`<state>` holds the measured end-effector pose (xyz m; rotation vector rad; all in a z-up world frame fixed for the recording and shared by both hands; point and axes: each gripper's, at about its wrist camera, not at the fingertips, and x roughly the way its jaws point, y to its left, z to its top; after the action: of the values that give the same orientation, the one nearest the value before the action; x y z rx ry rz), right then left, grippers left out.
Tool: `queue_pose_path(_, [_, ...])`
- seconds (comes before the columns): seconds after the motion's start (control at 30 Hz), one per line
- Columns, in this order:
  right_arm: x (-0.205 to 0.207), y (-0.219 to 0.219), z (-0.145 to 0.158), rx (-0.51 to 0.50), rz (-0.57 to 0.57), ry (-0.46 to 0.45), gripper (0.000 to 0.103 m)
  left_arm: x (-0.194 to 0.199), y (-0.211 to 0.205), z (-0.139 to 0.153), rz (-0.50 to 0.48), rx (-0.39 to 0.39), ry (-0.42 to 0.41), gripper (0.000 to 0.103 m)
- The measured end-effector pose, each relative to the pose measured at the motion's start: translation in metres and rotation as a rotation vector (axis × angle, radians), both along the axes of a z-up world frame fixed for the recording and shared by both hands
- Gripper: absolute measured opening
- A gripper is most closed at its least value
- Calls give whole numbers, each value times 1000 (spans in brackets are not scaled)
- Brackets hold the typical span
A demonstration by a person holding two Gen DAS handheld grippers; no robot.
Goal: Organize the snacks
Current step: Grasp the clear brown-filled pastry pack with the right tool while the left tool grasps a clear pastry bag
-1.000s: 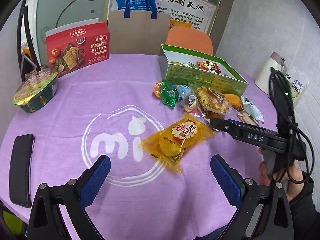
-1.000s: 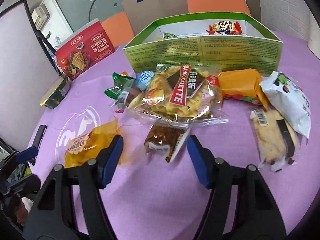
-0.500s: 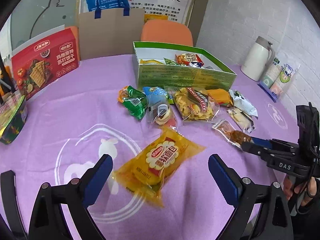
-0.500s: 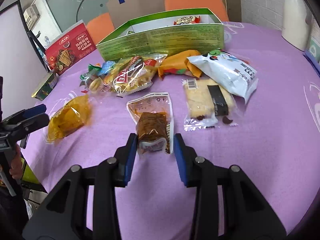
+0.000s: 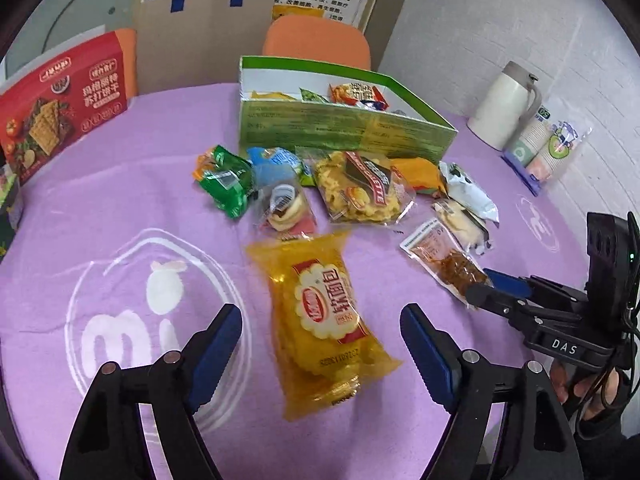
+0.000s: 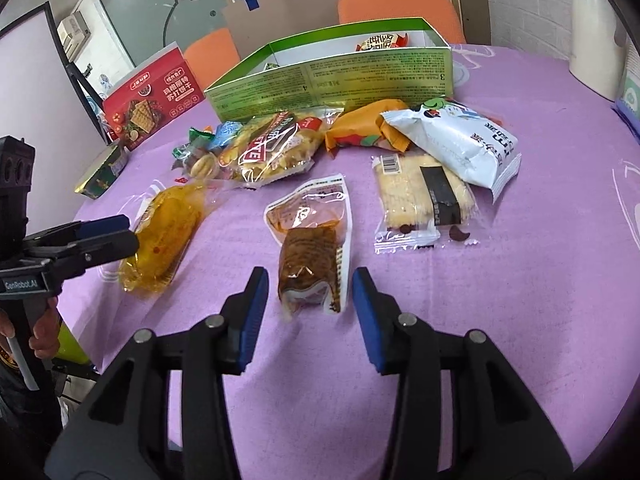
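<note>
A yellow soft-bread packet (image 5: 320, 308) lies flat on the purple tablecloth between the fingers of my left gripper (image 5: 320, 340). Its jaws are closing, and neither pad touches the packet. The left gripper (image 6: 100, 236) also shows at the left edge of the right wrist view, beside the yellow packet (image 6: 164, 232). A clear packet with a brown snack (image 6: 310, 264) lies between the fingers of my right gripper (image 6: 310, 300). Those jaws are opening, with a gap on each side. The green open box (image 5: 348, 128) behind the pile holds a few packets.
Loose snacks lie in front of the box: a green packet (image 5: 226, 184), a galette bag (image 5: 360, 192), an orange packet (image 6: 360, 128), a white bag (image 6: 460, 140) and a cake bar (image 6: 424, 196). A red cracker box (image 5: 60, 104) stands at the left. A white kettle (image 5: 504, 104) and paper cups (image 5: 548, 148) stand at the right.
My left gripper swung over the yellow packet and its jaws narrowed around it. My right gripper shifted to the brown packet, closed in on it, then widened slightly.
</note>
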<state>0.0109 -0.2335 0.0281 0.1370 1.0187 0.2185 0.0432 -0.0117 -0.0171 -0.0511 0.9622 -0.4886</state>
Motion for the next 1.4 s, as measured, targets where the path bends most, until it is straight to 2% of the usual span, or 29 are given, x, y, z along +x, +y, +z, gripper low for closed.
queue_pose_path(0.13, [5, 3, -2, 4, 3, 3, 47, 16, 14, 17, 91, -20, -33, 83])
queue_pose_path(0.23, [5, 3, -3, 11, 2, 7, 47, 39, 13, 19, 108, -42, -25, 83])
queue_pose_path(0.37, [2, 0, -1, 5, -3, 4, 47, 72, -1, 9, 104, -67, 29, 82])
queue_pose_path(0.47, [1, -1, 2, -4, -4, -2, 47, 89, -13, 2, 100, -56, 55, 72])
queue_pose_path(0.67, [4, 1, -3, -6, 4, 15, 51, 105, -19, -15, 121, -24, 103, 72])
queue_pose_path(0.77, [6, 5, -5, -12, 19, 11, 58, 106, -17, -23, 98, -26, 131, 43])
queue_pose_path(1.03, [14, 17, -7, -82, 53, 16, 58, 108, -12, -27, 105, -38, 154, 45])
queue_pose_path(1.1, [12, 17, -8, -95, 52, 7, 54, 110, -12, -31, 110, -29, 163, 51])
queue_pose_path(1.13, [11, 18, -8, -116, 48, 3, 45, 109, -12, -31, 110, -32, 145, 52])
queue_pose_path(1.17, [10, 19, -9, -146, 44, -1, 40, 109, -12, -32, 105, -29, 145, 52])
queue_pose_path(1.23, [9, 20, -9, -165, 43, -5, 40, 108, -14, -32, 93, -22, 141, 51])
queue_pose_path(1.3, [8, 20, -9, -165, 42, -11, 36, 107, -15, -32, 80, -11, 134, 42])
queue_pose_path(1.4, [7, 18, -9, -138, 37, -13, 36, 102, -13, -32, 79, -15, 134, 39])
